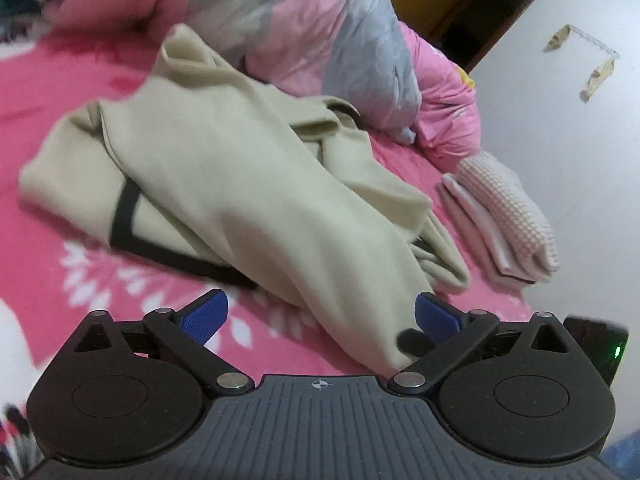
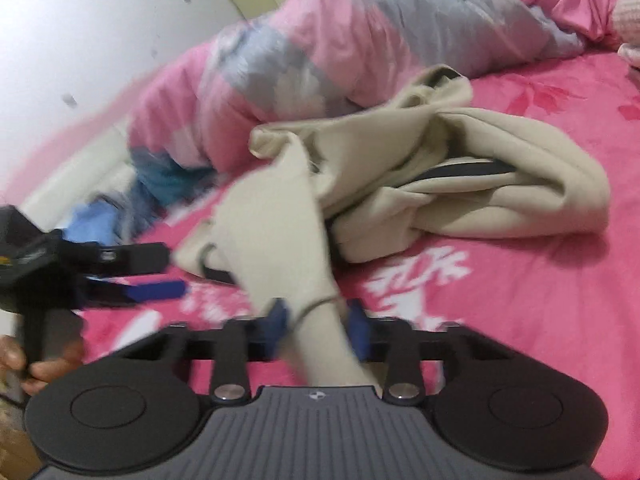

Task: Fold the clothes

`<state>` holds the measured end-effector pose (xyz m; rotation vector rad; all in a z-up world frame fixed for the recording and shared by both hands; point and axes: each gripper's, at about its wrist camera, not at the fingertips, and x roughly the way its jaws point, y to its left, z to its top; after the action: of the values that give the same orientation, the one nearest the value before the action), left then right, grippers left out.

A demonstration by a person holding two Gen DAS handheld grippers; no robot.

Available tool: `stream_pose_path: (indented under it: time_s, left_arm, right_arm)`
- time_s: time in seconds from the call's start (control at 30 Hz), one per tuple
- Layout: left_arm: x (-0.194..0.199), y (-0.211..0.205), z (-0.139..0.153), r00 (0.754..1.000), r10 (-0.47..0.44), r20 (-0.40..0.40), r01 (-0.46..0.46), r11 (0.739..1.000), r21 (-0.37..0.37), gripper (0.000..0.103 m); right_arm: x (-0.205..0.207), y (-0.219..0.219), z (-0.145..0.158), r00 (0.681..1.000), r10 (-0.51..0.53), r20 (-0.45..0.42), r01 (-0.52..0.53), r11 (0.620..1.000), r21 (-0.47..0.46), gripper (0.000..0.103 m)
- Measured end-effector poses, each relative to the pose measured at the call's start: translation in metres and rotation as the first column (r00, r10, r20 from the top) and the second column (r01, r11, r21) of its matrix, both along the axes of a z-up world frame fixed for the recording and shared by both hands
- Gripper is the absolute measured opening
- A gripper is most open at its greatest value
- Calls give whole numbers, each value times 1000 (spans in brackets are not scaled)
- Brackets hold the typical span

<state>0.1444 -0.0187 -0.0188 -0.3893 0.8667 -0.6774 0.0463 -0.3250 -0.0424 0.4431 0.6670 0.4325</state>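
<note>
A crumpled beige garment (image 1: 224, 168) lies mid-bed on the pink floral bedsheet (image 1: 52, 92); the right tool (image 2: 318, 326) clamps one end, while the left tool (image 1: 320, 314) gapes wide.

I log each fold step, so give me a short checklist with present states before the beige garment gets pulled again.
1. Right hand-held gripper shut on the crumpled beige garment with black trim: ok.
2. Left hand-held gripper holds cloth: not ok, jaws open, fabric only lies between them.
3. Garment spread flat on the pink floral bedsheet: not ok, bunched.
4. Folded pink waffle-knit towel apart from the garment: ok.
5. Which part of the garment the right one holds: cannot tell, blurred.
</note>
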Motion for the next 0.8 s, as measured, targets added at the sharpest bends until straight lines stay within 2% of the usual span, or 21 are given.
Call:
stream_pose_path:
  time_s: [0.07,0.2,0.3,0.37,0.43,0.47,0.5,0.57,0.63,0.67,0.7,0.77,0.8]
  left_arm:
    - [-3,0,-1,1000,-7,-2,7,999,-31,103]
    - [-7,-2,-8,999,-11,-31,10,999,-41,103]
    - [-10,-1,-19,997,14,-75,-17,999,-34,103]
    - [-10,3,-26,993,36,-112,-43,997,-57,103]
    - [-11,8,-31,990,55,-130,-63,996,-59,98]
    - [-12,10,-32,989,71,-133,-77,996,-46,91]
    - [-12,13,-33,988,78,-134,-83,996,-32,74]
    - [-10,18,-34,986,81,-145,-84,996,-14,56]
    - [-11,26,-33,987,91,-134,-94,995,-15,45]
    - [-11,30,-31,987,100,-122,-102,995,-9,34]
    - [-12,34,-30,988,111,-106,-112,994,1,22]
    - [-12,43,-22,988,144,-54,-142,989,35,10]
    - [-11,50,-15,986,168,-19,-167,985,45,7]
  right_arm:
    - [-10,6,-2,999,38,35,-39,999,25,13]
    - [-25,23,-8,984,149,94,-157,984,84,11]
    - [-31,40,-9,954,260,147,-279,952,126,11]
    - [-36,55,-4,929,322,183,-345,931,117,11]
    - [-41,66,0,909,358,212,-386,916,106,11]
    - [-43,67,2,904,371,212,-398,912,102,14]
    - [-45,67,3,903,376,209,-403,910,101,17]
    - [-42,53,-1,931,313,185,-339,931,131,20]
    - [-40,38,-5,955,249,159,-274,948,160,31]
    - [-39,31,-7,965,217,145,-240,955,173,44]
    - [-37,24,-9,974,184,131,-206,961,187,51]
    - [-35,9,-13,988,118,101,-138,968,211,61]
    - [-34,2,-14,993,86,85,-103,969,223,64]
